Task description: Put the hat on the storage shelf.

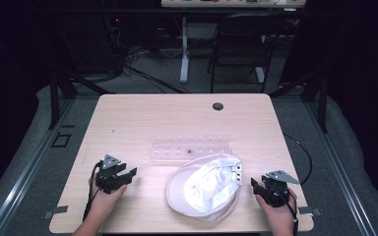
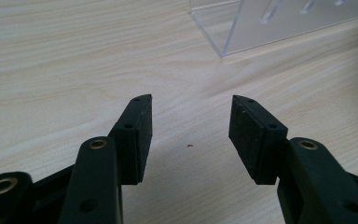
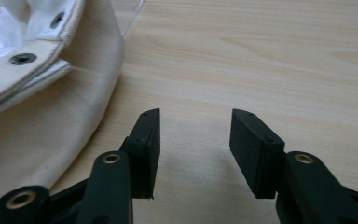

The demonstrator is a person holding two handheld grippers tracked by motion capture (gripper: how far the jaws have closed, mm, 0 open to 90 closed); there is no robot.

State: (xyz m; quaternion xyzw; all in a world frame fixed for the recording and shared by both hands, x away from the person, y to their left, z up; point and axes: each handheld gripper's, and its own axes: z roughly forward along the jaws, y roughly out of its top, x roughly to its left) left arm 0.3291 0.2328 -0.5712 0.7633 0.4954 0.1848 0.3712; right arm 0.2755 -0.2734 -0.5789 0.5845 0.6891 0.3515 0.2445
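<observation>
The pale wooden worktop [image 1: 142, 118] carries everything. A cream cap [image 1: 207, 186] lies upside down between the two hand-held grippers, its white lining up and its snap strap [image 3: 16, 58] turned toward the right one. Beyond the cap, farther from both hands, a clear acrylic rack [image 1: 189, 146] rests on the worktop. The left hand-held gripper [image 2: 190, 126] rests well apart from the cap, jaws spread wide over bare wood, with the rack's corner ahead of them. The right hand-held gripper [image 3: 195, 140] sits just beside the cap's brim, jaws also apart and holding nothing.
</observation>
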